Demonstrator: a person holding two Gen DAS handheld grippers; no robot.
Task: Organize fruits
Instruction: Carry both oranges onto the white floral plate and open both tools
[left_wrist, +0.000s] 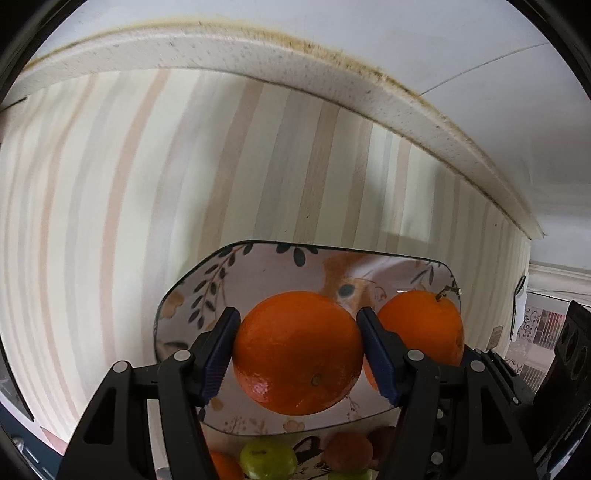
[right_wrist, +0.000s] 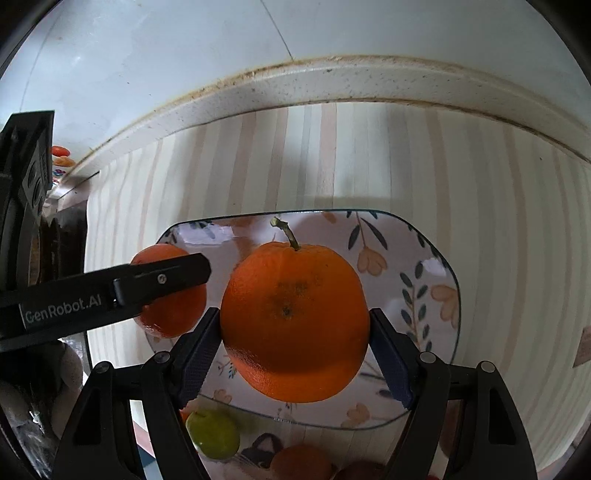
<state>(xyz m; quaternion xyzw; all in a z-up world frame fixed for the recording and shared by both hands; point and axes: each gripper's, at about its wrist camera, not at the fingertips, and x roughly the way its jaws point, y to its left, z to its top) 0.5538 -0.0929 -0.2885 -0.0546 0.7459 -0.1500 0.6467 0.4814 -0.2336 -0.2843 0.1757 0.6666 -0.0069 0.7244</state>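
Note:
My left gripper (left_wrist: 297, 350) is shut on an orange (left_wrist: 297, 352) and holds it over a floral plate (left_wrist: 192, 295). My right gripper (right_wrist: 294, 343) is shut on a stemmed orange (right_wrist: 295, 326) over the same plate (right_wrist: 417, 266). The stemmed orange shows to the right in the left wrist view (left_wrist: 424, 325). The left gripper's orange (right_wrist: 166, 317) shows at the left in the right wrist view, partly behind the left gripper's finger (right_wrist: 162, 278). Both oranges are close side by side.
Below the plate lie a green fruit (right_wrist: 212, 434) and an orange fruit (right_wrist: 301, 463), with more fruit in the left wrist view (left_wrist: 267, 459). A striped wall (left_wrist: 147, 184) with a white cornice (left_wrist: 332, 74) stands behind.

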